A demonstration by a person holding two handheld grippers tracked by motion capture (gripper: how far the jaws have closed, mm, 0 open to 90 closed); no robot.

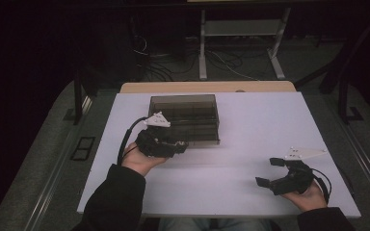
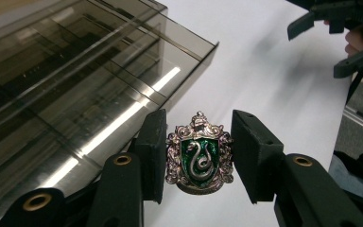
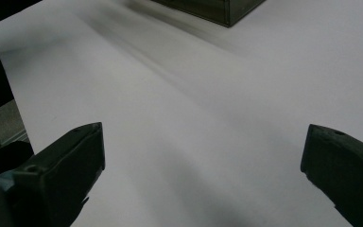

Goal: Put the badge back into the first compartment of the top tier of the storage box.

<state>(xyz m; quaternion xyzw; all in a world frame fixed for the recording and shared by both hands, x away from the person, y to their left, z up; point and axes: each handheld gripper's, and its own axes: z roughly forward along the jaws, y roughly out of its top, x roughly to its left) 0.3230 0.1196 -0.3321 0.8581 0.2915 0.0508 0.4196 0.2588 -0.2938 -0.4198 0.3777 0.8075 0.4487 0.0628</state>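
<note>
A silver crest badge with a green shield and a coiled snake stands upright between my left gripper's jaws. The left gripper is shut on it, one pad against each side. In the high view the left gripper hovers at the front left corner of a smoky transparent box; in the left gripper view that box has several dividers inside. My right gripper rests open near the table's front right, jaws spread wide over bare white tabletop. The right gripper has nothing between its jaws.
The white table has a wooden strip along its far edge. A corner of the box shows at the top of the right gripper view. The other gripper appears far off in the left gripper view. Desk legs and cables lie beyond the table.
</note>
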